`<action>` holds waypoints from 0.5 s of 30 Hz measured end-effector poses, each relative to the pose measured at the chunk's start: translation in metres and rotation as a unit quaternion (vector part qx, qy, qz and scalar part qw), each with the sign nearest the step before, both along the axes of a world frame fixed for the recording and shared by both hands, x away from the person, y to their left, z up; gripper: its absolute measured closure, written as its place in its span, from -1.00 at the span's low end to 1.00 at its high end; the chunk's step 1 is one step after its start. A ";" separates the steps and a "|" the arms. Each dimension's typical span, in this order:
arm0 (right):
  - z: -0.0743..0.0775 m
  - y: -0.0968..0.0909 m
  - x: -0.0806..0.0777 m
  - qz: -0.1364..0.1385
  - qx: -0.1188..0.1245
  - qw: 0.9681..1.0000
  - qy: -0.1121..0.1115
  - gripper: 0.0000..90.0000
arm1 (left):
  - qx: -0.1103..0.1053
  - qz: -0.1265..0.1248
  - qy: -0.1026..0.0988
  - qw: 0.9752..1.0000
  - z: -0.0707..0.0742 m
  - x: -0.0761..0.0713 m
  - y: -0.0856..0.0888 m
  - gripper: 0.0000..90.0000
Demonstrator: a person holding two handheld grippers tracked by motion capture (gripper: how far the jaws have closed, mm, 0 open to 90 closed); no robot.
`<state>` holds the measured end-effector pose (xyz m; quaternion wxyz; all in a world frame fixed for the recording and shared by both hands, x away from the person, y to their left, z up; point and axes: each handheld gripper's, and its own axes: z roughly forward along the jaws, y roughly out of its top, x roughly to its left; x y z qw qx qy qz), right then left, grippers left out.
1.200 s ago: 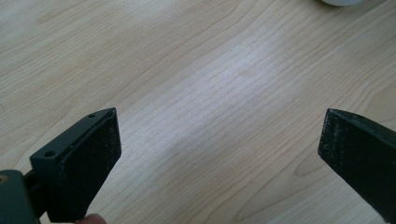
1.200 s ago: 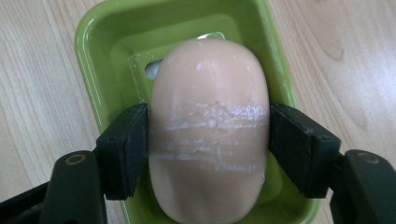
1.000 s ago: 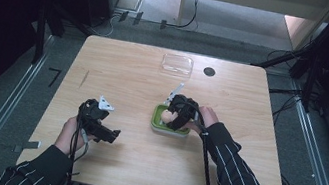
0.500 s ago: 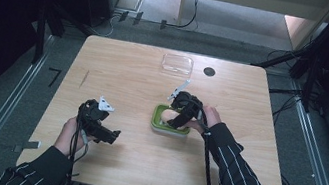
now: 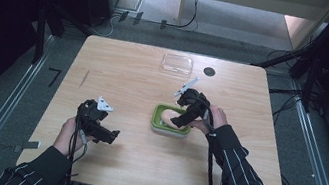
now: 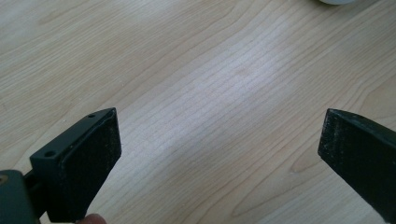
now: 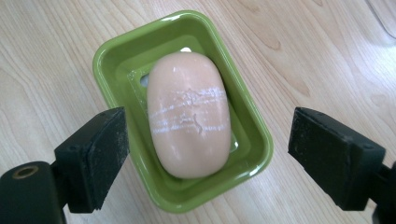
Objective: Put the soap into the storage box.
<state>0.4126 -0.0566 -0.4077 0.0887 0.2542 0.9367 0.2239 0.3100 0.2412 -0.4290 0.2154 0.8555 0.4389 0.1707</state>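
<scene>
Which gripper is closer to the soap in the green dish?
The right one. The right gripper hangs just above the soap in the green dish, jaws open and clear of it. The left gripper rests far off over bare table.

Toward the top of the high view I see a clear plastic lid (image 5: 177, 63) lying flat on my wooden table (image 5: 119, 80), and just to its right a small black round spot (image 5: 209, 71) in the tabletop. Around the table runs grey floor (image 5: 7, 112), with metal rails (image 5: 312, 152) down the left and right sides of the frame. Black cables (image 5: 194, 6) trail across the floor at the upper middle, beside dark stands (image 5: 41, 26) at upper left.
</scene>
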 end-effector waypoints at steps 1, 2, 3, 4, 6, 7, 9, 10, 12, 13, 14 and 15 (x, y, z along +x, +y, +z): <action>0.001 -0.002 -0.001 -0.006 0.000 1.000 -0.001 -0.72 | 0.000 0.001 -0.001 1.000 0.000 0.000 0.000 -1.00; 0.002 -0.003 -0.002 -0.010 0.001 1.000 0.001 -0.72 | 0.000 0.001 -0.001 1.000 0.000 0.000 0.000 -1.00; 0.003 -0.005 -0.003 -0.010 0.002 1.000 0.000 -0.72 | -0.001 0.001 -0.001 1.000 0.000 0.000 0.000 -1.00; 0.004 -0.007 -0.004 -0.012 0.001 1.000 -0.002 -0.72 | -0.001 0.001 -0.001 1.000 0.000 0.000 0.000 -1.00; 0.005 -0.011 -0.006 -0.015 -0.002 1.000 -0.002 -0.72 | 0.000 0.002 -0.001 1.000 0.001 0.000 0.000 -1.00; 0.005 -0.012 -0.008 -0.022 -0.001 1.000 0.001 -0.73 | 0.000 0.001 -0.001 1.000 0.000 0.000 -0.001 -1.00; 0.005 -0.015 -0.009 -0.026 -0.004 1.000 0.001 -0.73 | 0.000 0.000 0.000 1.000 0.000 0.000 -0.001 -1.00; 0.004 -0.017 -0.010 -0.028 -0.005 1.000 0.001 -0.72 | -0.001 0.000 0.000 1.000 0.000 0.000 -0.001 -1.00; 0.002 -0.019 -0.013 -0.033 -0.012 0.999 0.002 -0.72 | -0.001 0.002 0.000 1.000 0.000 0.000 -0.001 -1.00; 0.001 -0.021 -0.015 -0.036 -0.014 0.999 0.000 -0.72 | -0.001 0.002 -0.001 1.000 0.000 0.000 -0.001 -1.00; 0.001 -0.022 -0.016 -0.036 -0.013 0.999 0.000 -0.72 | -0.001 0.002 0.000 1.000 0.000 0.000 -0.001 -1.00; 0.000 -0.023 -0.018 -0.038 -0.015 0.999 0.001 -0.72 | -0.002 0.001 0.000 1.000 0.000 0.000 -0.001 -1.00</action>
